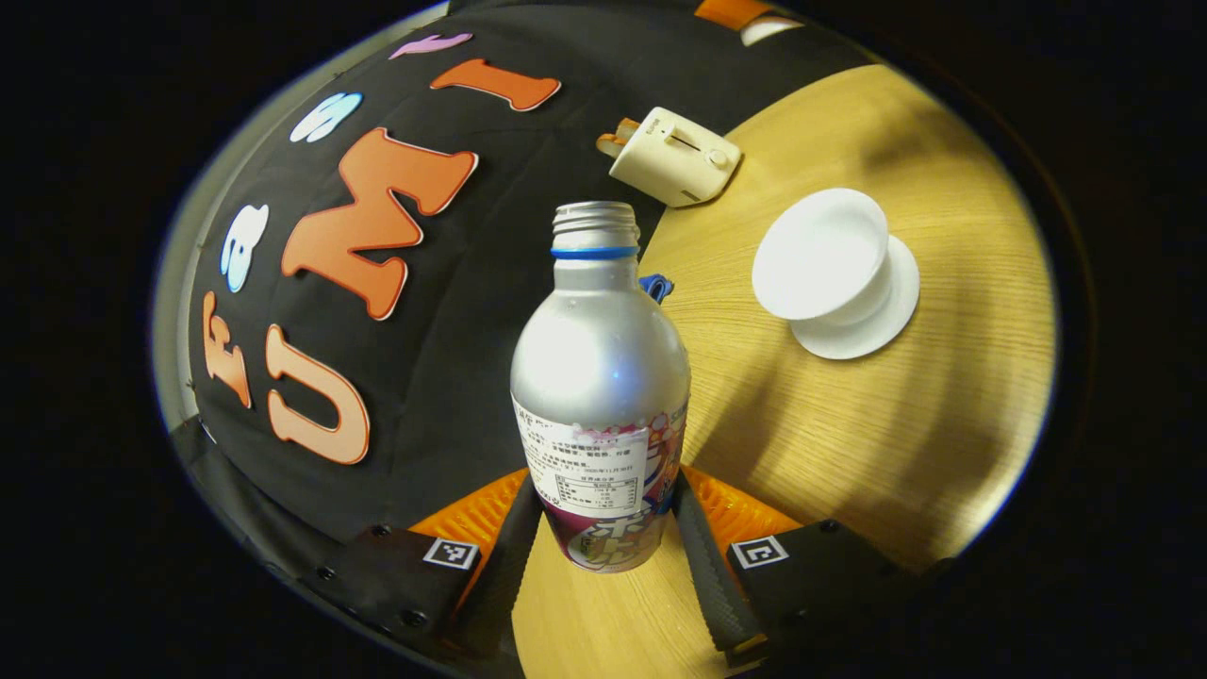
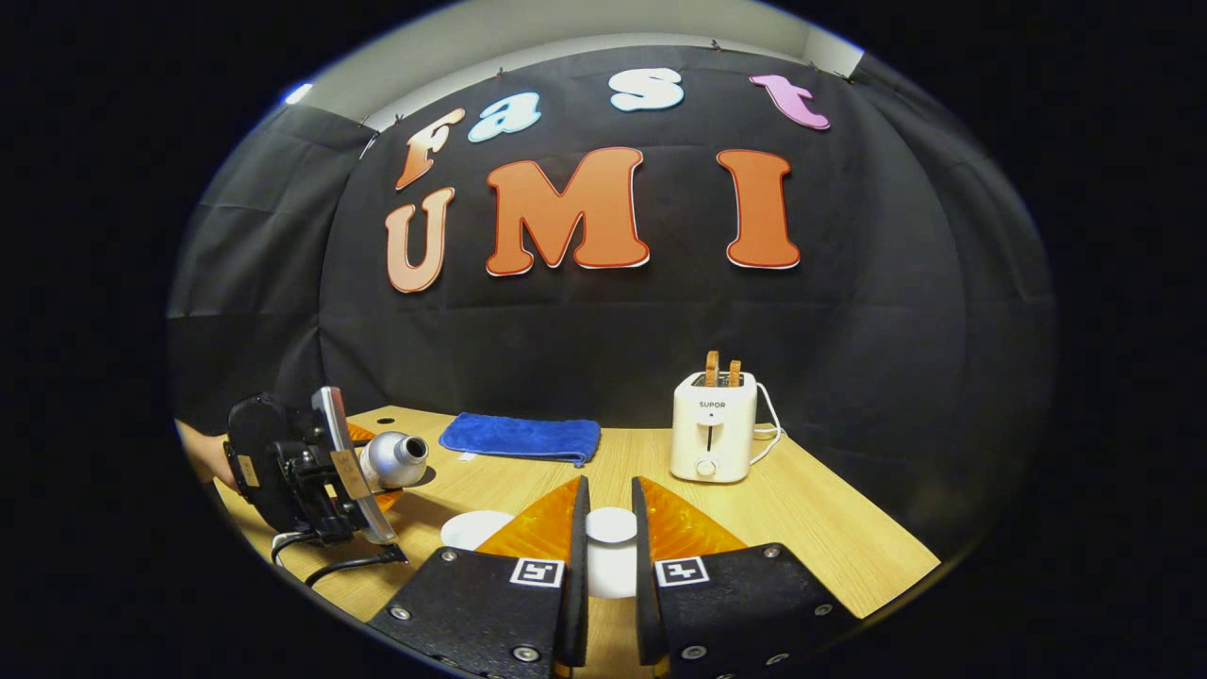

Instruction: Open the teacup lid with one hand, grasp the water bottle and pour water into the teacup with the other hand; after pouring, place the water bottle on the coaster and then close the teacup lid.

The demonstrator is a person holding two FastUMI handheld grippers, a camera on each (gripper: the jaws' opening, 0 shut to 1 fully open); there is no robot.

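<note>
Smooth metal water bottle (image 1: 600,377) clamped above grained wooden table (image 1: 849,434).

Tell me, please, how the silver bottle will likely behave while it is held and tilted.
The water bottle looks like smooth metal, so it may slip; the jaws grip it low, over the label. Its mouth has no cap, so tilting probably spills. Its rounded body would likely roll if laid down.
</note>
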